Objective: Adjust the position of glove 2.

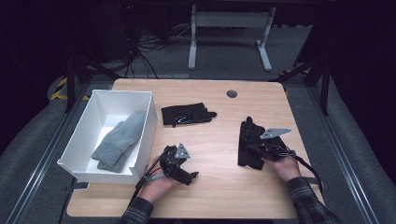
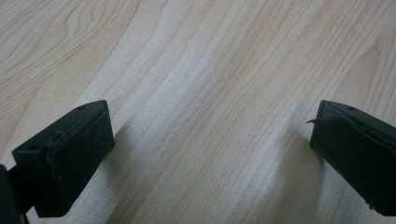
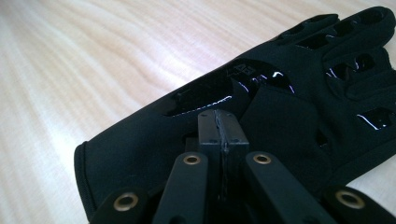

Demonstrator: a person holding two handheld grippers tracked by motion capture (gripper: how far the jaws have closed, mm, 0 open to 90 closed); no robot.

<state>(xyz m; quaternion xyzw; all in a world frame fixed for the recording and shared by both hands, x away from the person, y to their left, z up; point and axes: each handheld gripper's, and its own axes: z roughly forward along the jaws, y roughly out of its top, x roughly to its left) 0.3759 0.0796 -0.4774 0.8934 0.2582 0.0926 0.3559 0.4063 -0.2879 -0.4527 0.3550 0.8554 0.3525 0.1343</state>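
Observation:
A black glove (image 1: 246, 140) lies flat on the right side of the wooden table (image 1: 219, 177), fingers pointing away from me. My right gripper (image 1: 256, 148) rests over its cuff end. In the right gripper view the jaws are shut, pads pressed together, and the tip of the right gripper (image 3: 219, 122) sits at the back of the glove (image 3: 289, 107); I see no fabric between the pads. A second black glove (image 1: 187, 113) lies mid-table, farther back. My left gripper (image 1: 192, 175) is low near the front; in its own view the left gripper (image 2: 210, 140) stands open over bare wood.
A white box (image 1: 105, 95) stands at the table's left with grey knitted pieces (image 1: 119, 140) inside. A round cable hole (image 1: 231, 94) sits near the back edge. Bare wood stretches between my two hands.

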